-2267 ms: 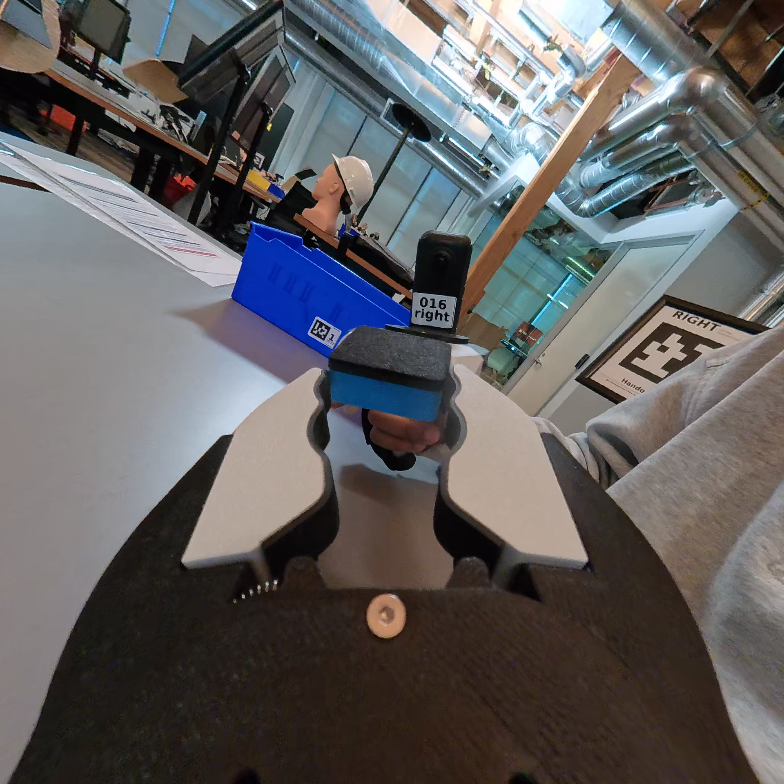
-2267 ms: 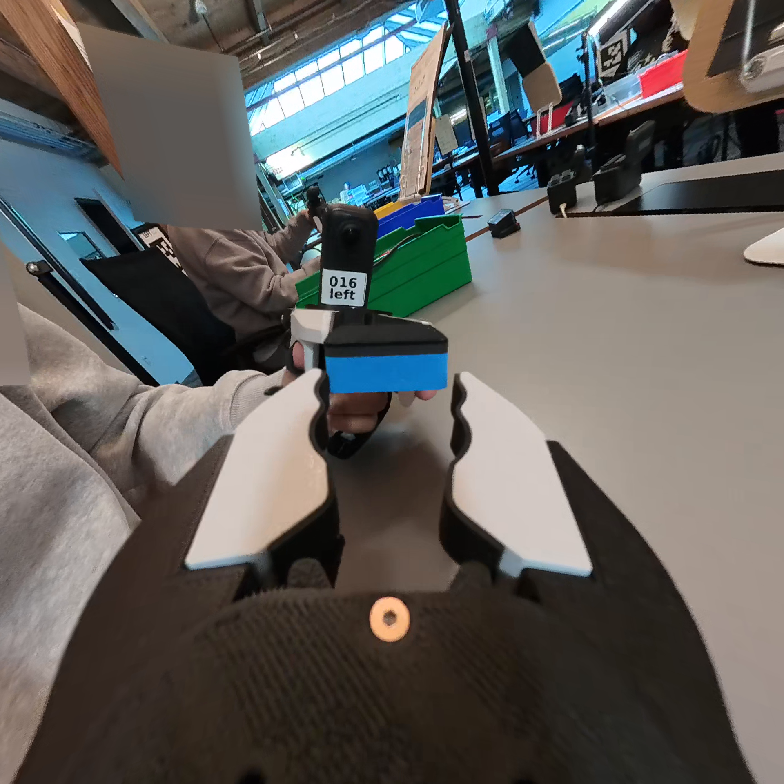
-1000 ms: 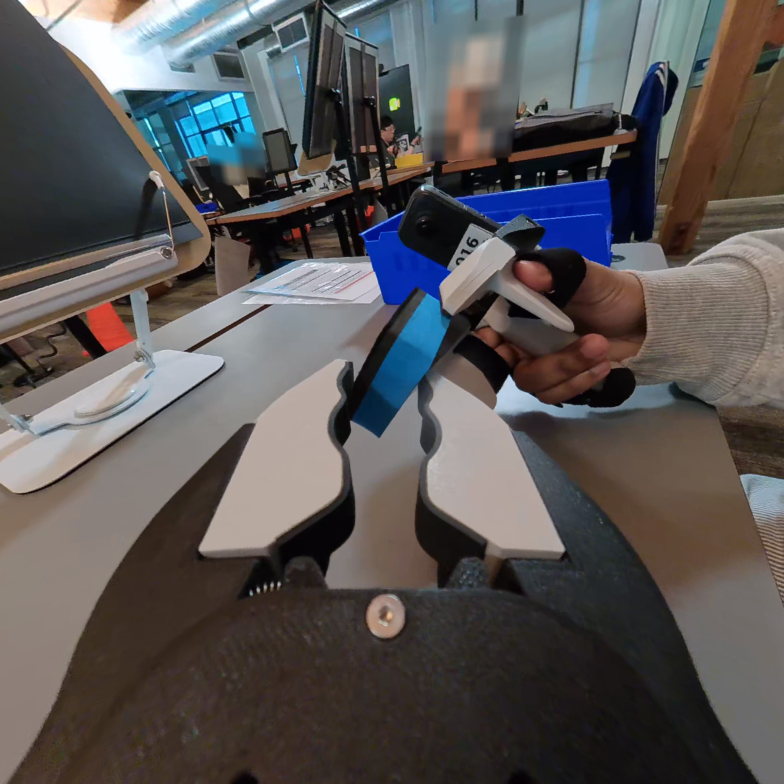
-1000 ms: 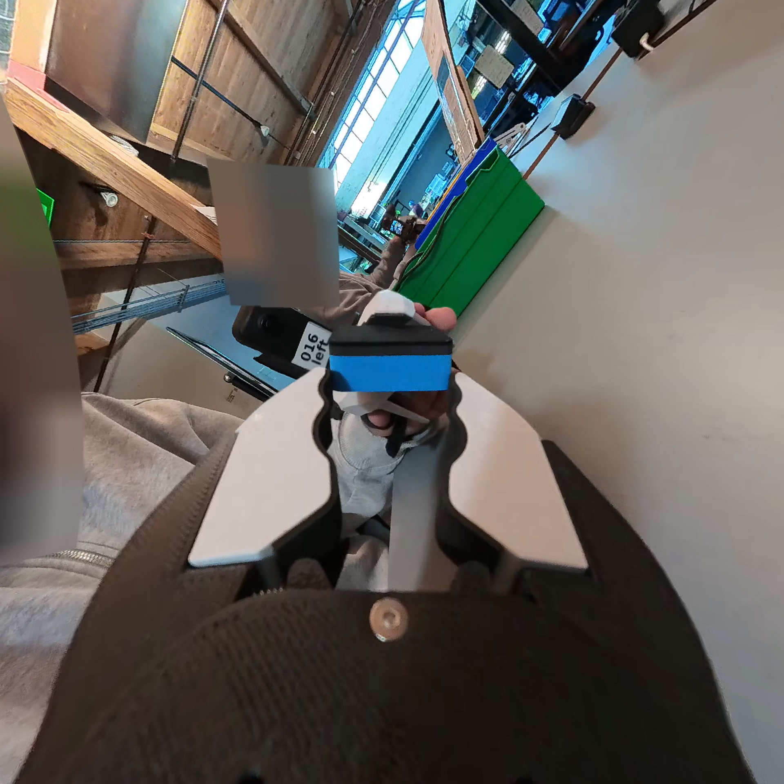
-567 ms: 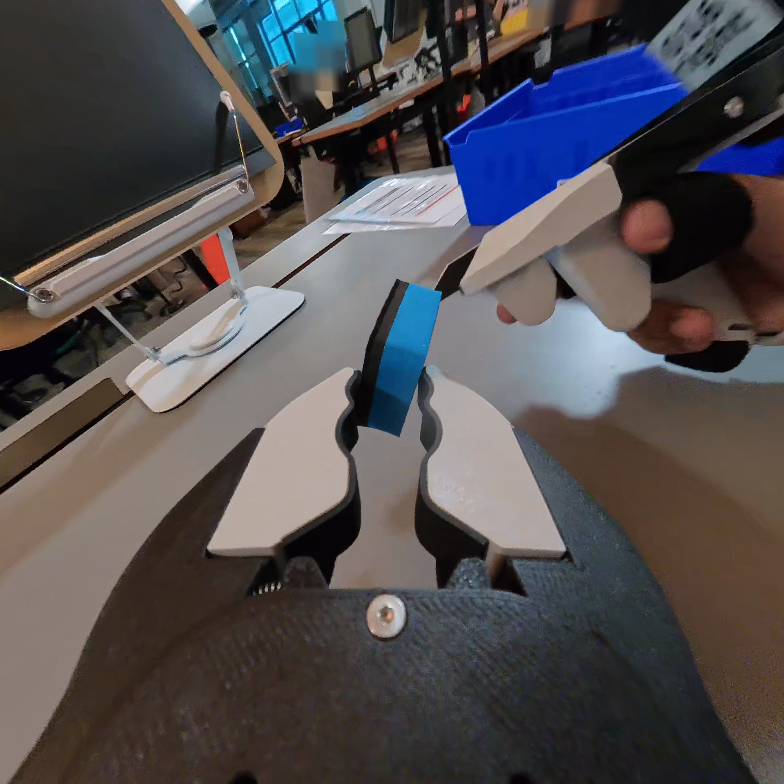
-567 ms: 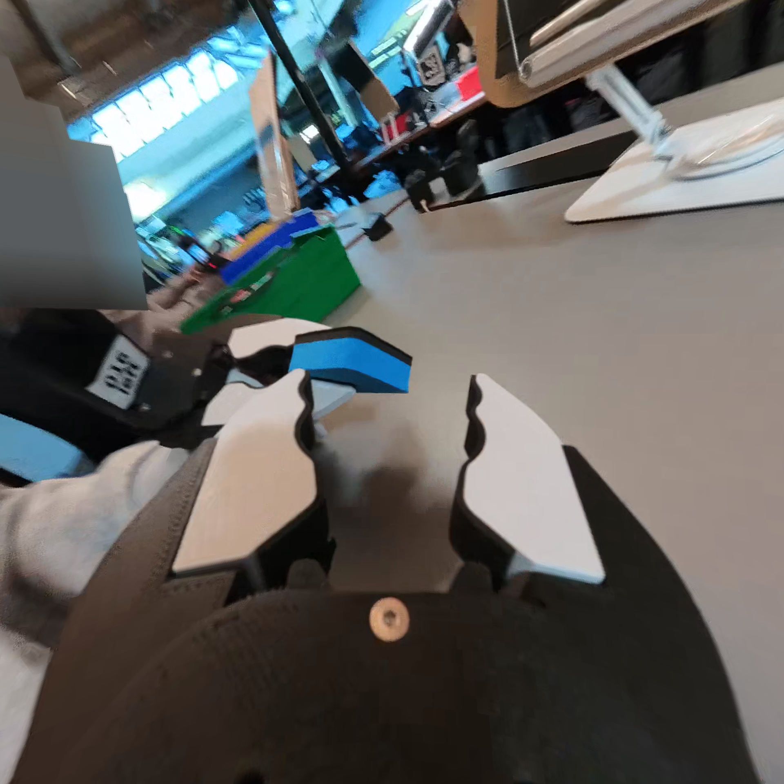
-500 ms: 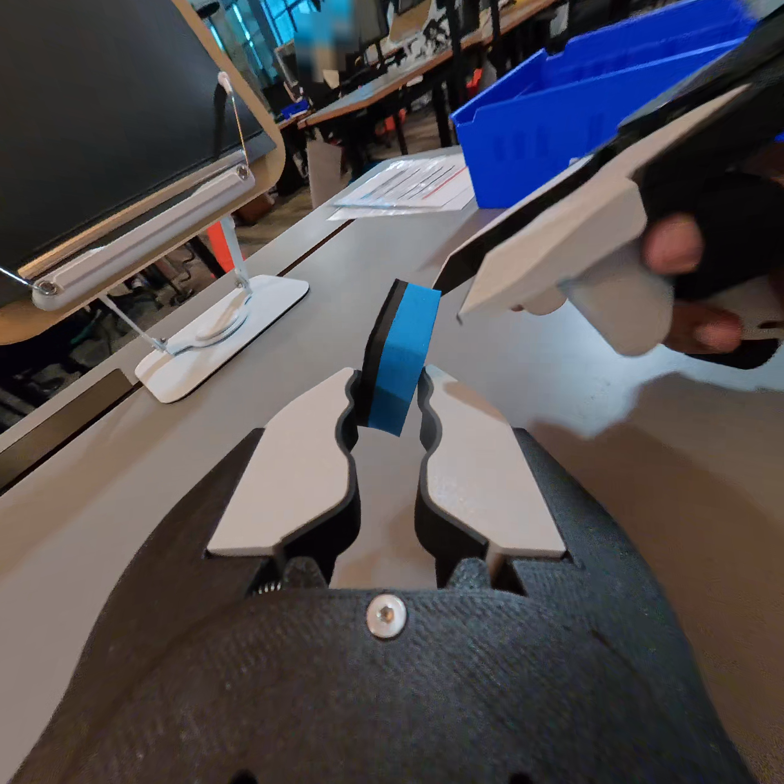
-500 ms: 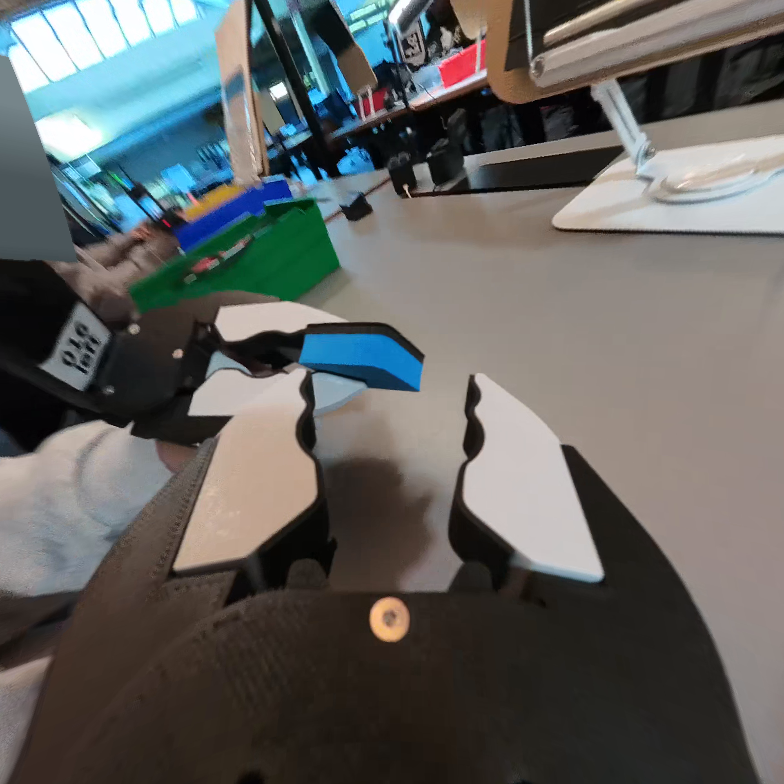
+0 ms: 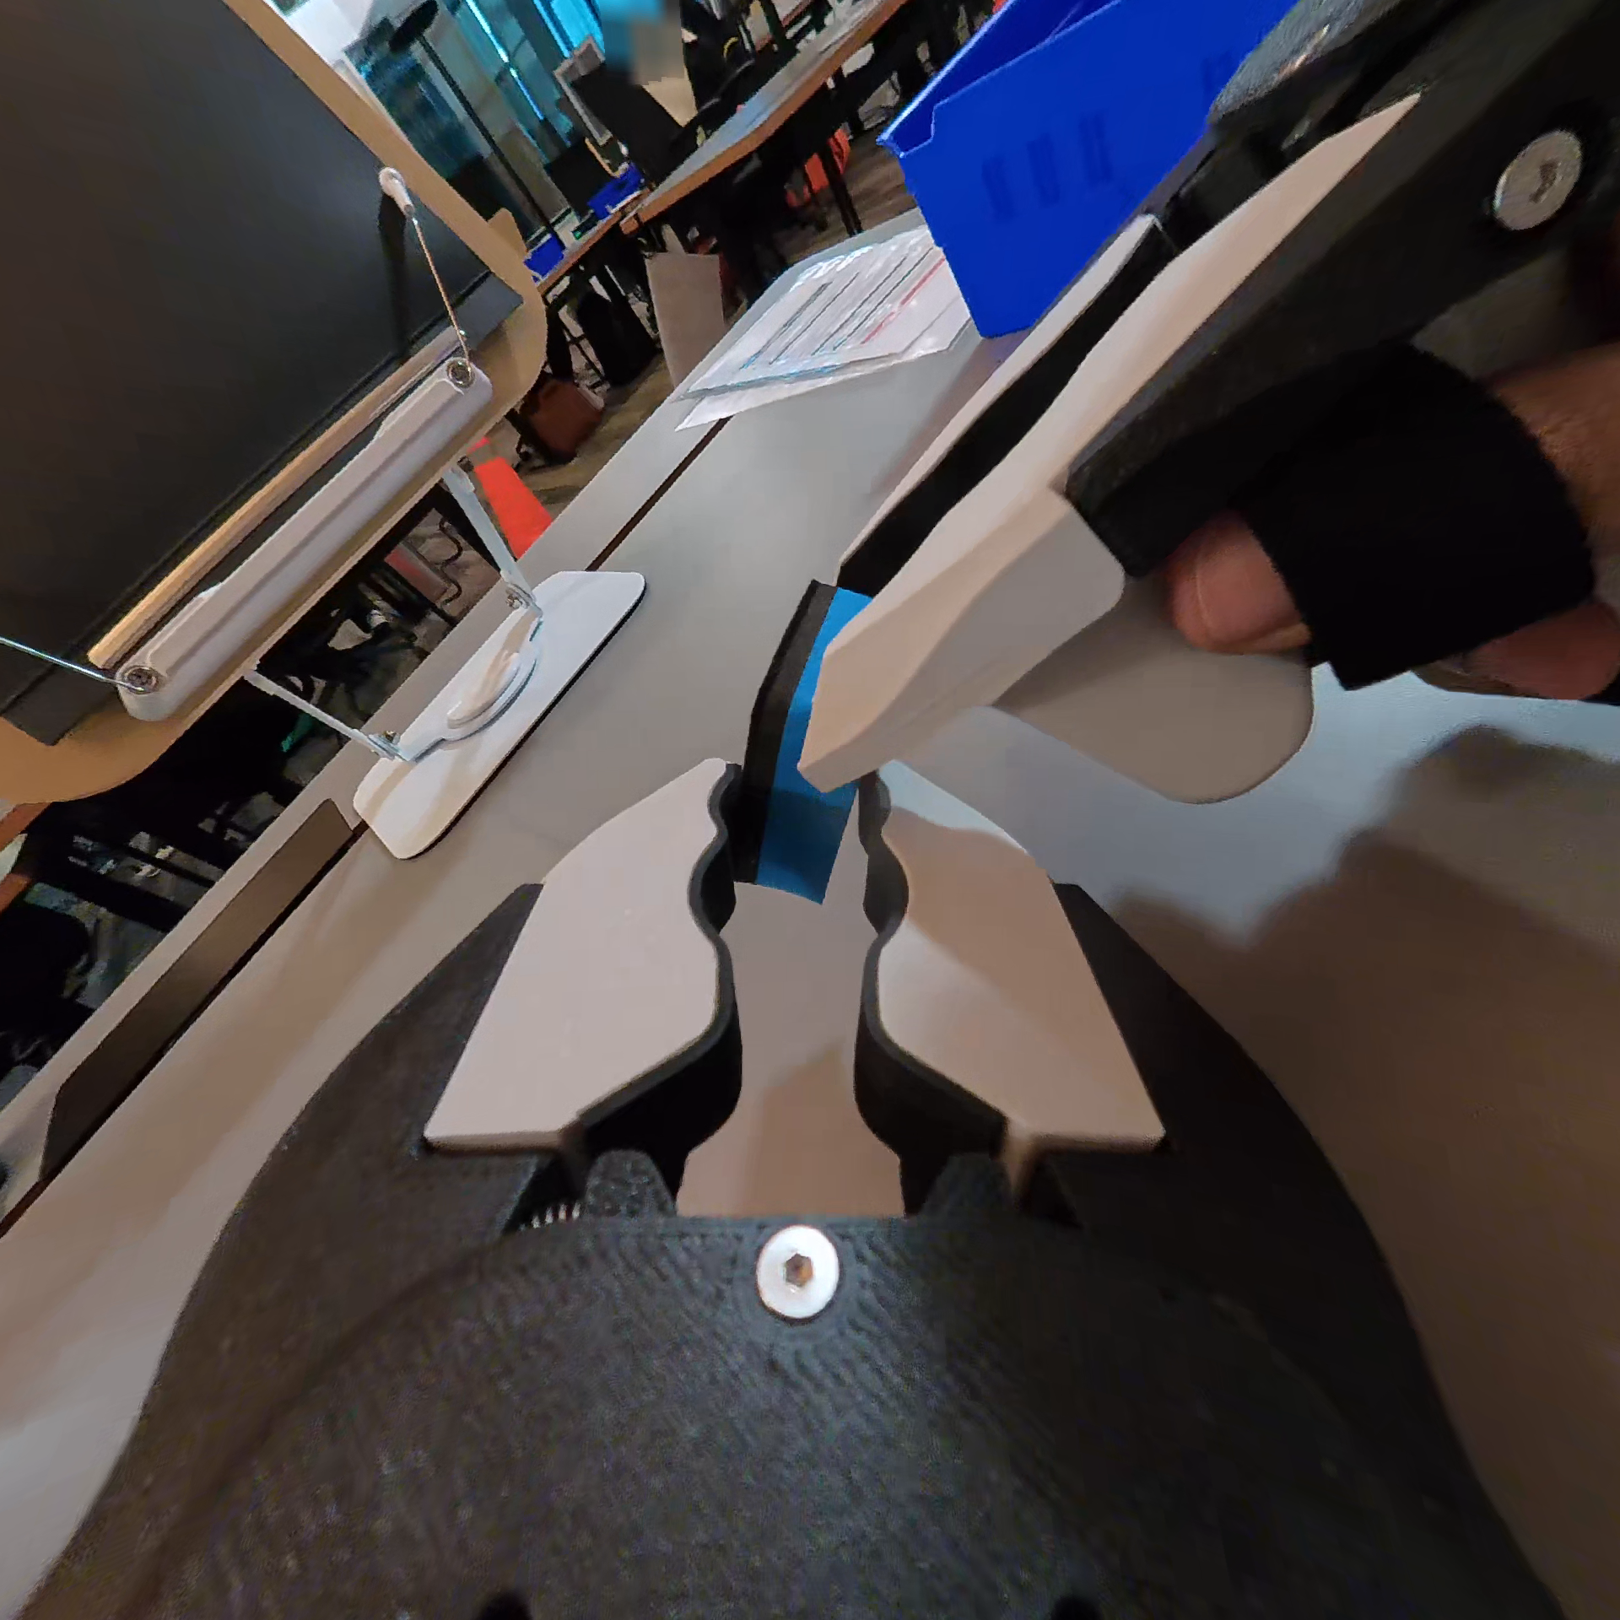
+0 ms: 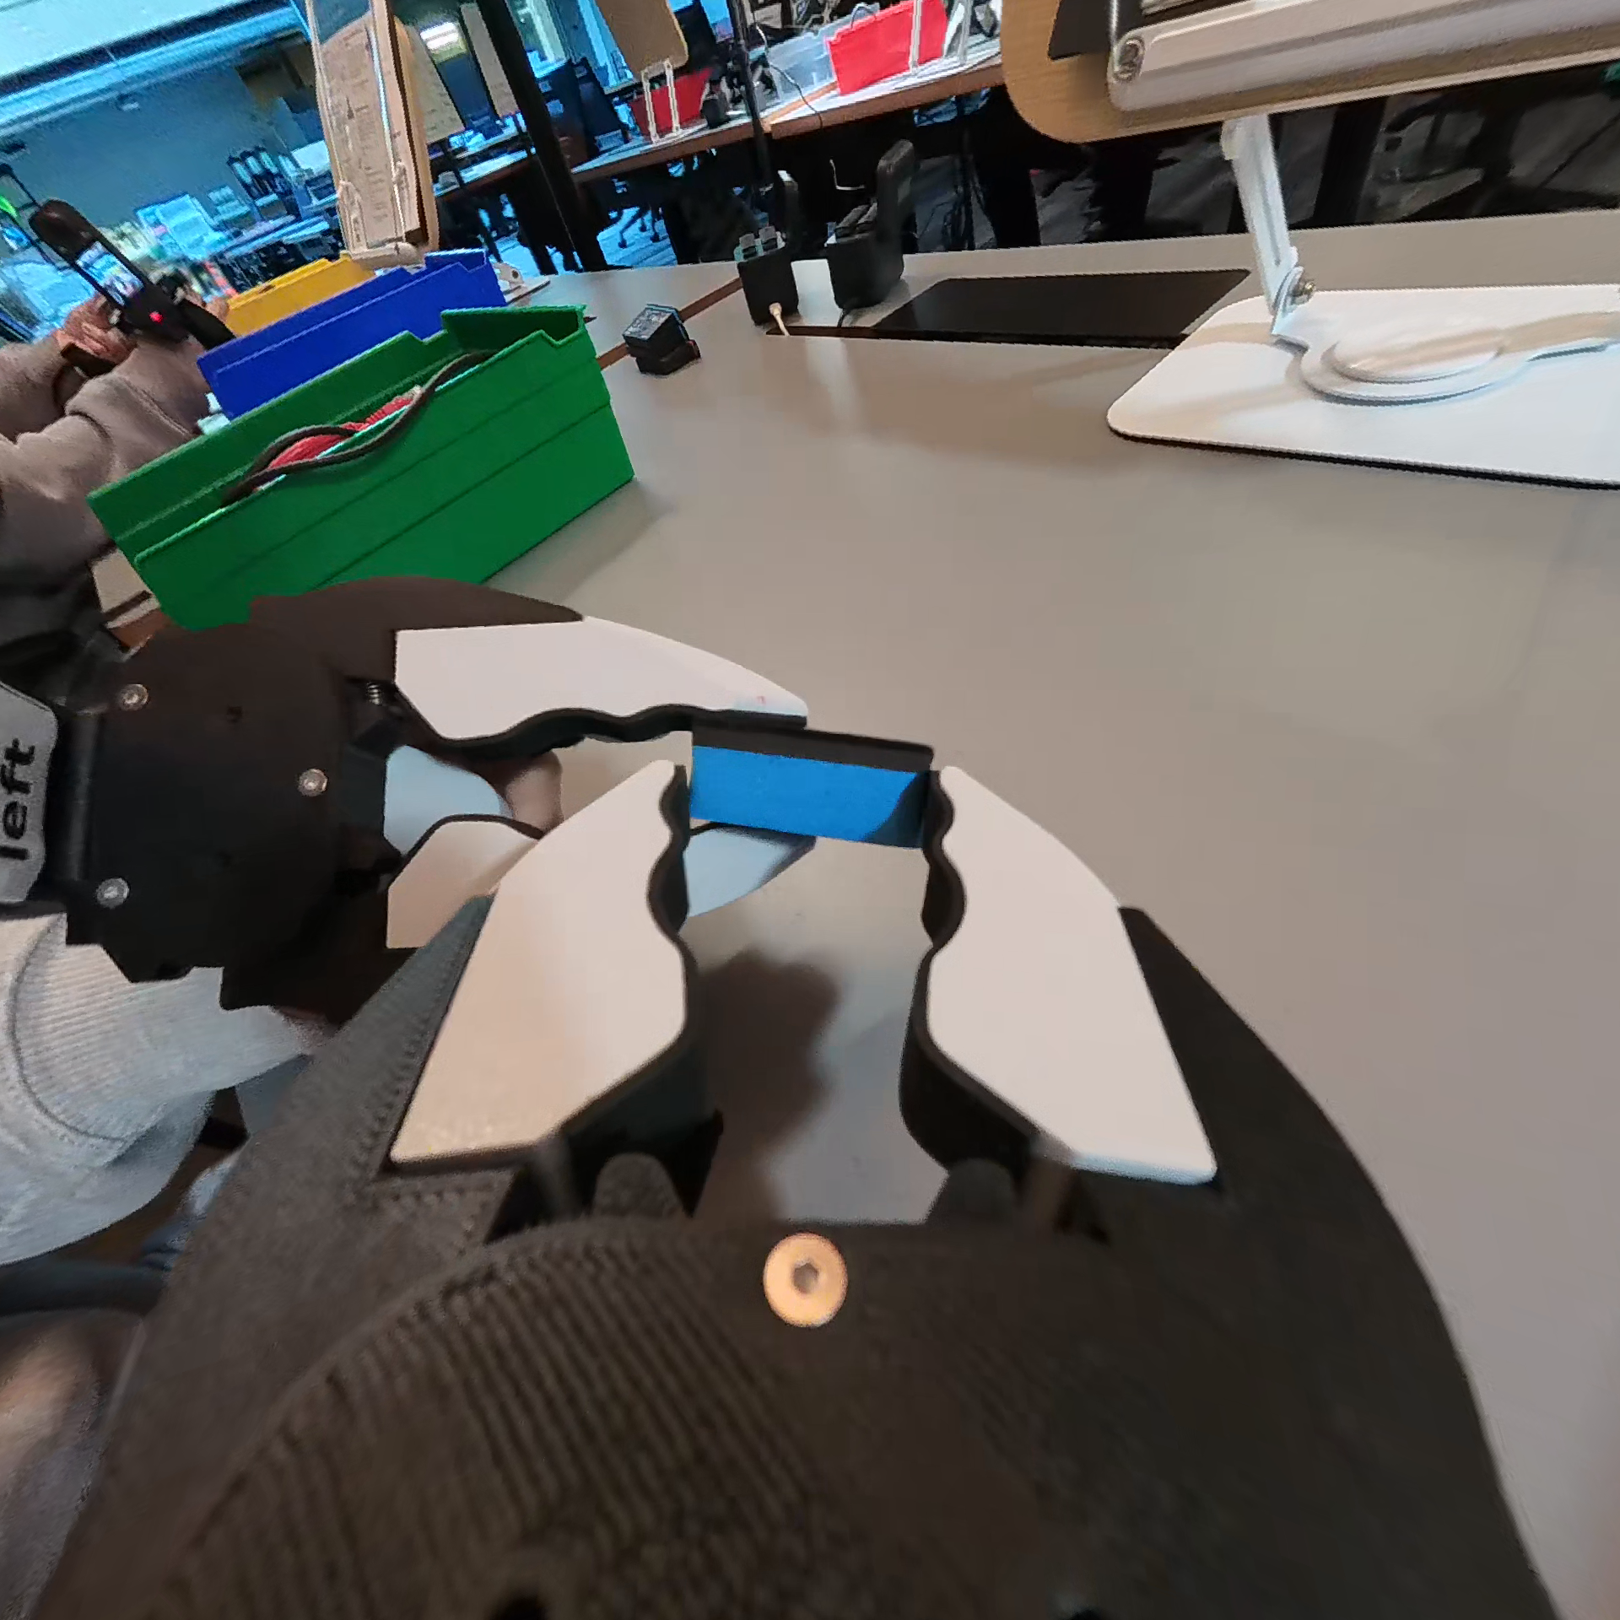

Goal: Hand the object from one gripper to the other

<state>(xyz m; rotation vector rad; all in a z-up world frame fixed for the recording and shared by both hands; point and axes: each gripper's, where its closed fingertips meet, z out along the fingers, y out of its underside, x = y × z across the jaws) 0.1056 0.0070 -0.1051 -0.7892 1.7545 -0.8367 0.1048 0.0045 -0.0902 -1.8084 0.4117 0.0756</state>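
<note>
Since half a second ago, right gripper (image 10: 802,793) closed in from beside the blue-and-black foam block (image 10: 806,793) to bracket it, fingertips at both short ends, contact probable though pressure cannot be confirmed. Left gripper (image 9: 793,824): jaws narrow, clamped on the block's broad faces, block held above the grey table (image 10: 1140,701), the right gripper's finger (image 9: 947,649) crossing over it in the left wrist view. Status: handover midway, receiving grasp about formed, left release and withdrawal outstanding; beyond, green bin (image 10: 368,491), blue bin (image 9: 1052,175), white monitor stand base (image 10: 1403,412).
</note>
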